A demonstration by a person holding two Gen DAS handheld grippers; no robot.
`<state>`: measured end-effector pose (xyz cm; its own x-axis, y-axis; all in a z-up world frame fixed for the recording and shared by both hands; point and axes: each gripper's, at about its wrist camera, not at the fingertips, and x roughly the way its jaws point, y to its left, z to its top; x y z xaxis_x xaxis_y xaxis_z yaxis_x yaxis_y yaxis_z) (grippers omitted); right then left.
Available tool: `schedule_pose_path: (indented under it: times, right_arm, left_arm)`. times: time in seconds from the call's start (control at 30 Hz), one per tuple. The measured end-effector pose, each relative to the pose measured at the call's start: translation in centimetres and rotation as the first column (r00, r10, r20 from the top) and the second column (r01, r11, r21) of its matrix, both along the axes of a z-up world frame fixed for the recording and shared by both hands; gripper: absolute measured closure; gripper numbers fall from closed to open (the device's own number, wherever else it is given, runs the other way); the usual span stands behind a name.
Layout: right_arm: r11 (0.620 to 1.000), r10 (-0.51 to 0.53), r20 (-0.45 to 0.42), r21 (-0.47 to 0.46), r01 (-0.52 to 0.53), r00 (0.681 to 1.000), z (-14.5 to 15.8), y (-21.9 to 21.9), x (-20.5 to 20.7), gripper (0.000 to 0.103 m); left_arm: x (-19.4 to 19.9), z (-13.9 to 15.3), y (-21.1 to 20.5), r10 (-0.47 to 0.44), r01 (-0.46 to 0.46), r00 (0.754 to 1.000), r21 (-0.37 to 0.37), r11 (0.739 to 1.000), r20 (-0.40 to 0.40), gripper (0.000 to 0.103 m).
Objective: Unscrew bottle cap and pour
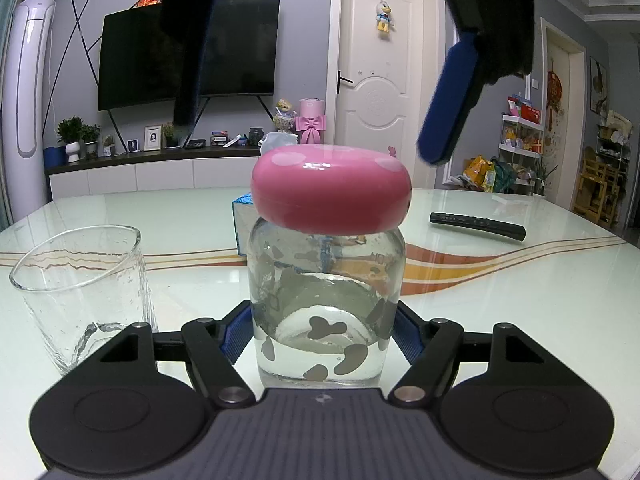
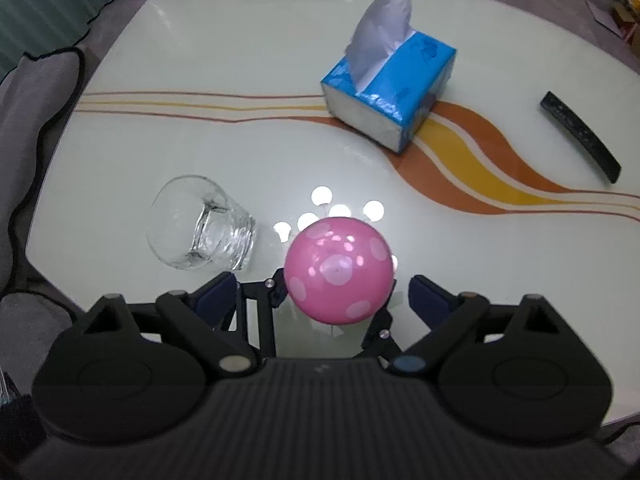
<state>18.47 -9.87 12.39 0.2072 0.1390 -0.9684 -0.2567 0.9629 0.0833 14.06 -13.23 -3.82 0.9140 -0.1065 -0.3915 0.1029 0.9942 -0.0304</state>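
A clear glass bottle [image 1: 326, 304] with cow-spot print stands on the table, water in its lower part. A rounded pink cap [image 1: 331, 190] with pale dots sits on it, also seen from above in the right wrist view [image 2: 339, 270]. My left gripper [image 1: 322, 332] is shut on the bottle's body, blue pads pressing both sides. My right gripper [image 2: 322, 296] is open, hanging above the cap with a finger on each side and not touching it; one blue pad [image 1: 450, 110] shows in the left wrist view. An empty clear glass [image 1: 82, 292] stands left of the bottle [image 2: 200, 224].
A blue tissue box [image 2: 390, 92] stands behind the bottle. A black remote [image 2: 580, 136] lies at the right. The glossy table [image 2: 200, 128] has orange and yellow stripes. A grey sofa edge [image 2: 36, 96] lies off the left side.
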Motion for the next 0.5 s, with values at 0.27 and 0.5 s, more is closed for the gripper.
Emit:
schedule_pose_path:
  times: [0.27,0.5]
  right_arm:
    - [0.997,0.044,-0.002,-0.065,-0.044,0.999,-1.02,0.39,0.1,0.035]
    - [0.984,0.154,-0.003,-0.092,-0.154,0.988,-1.1,0.57,0.32,0.039]
  left_arm:
    - [0.05,-0.03,-0.05,0.001,-0.001,1.0,0.0,1.0,-0.001,0.029]
    - [0.05,-0.06,-0.13,0.001,-0.001,1.0,0.001,1.0,-0.002,0.029]
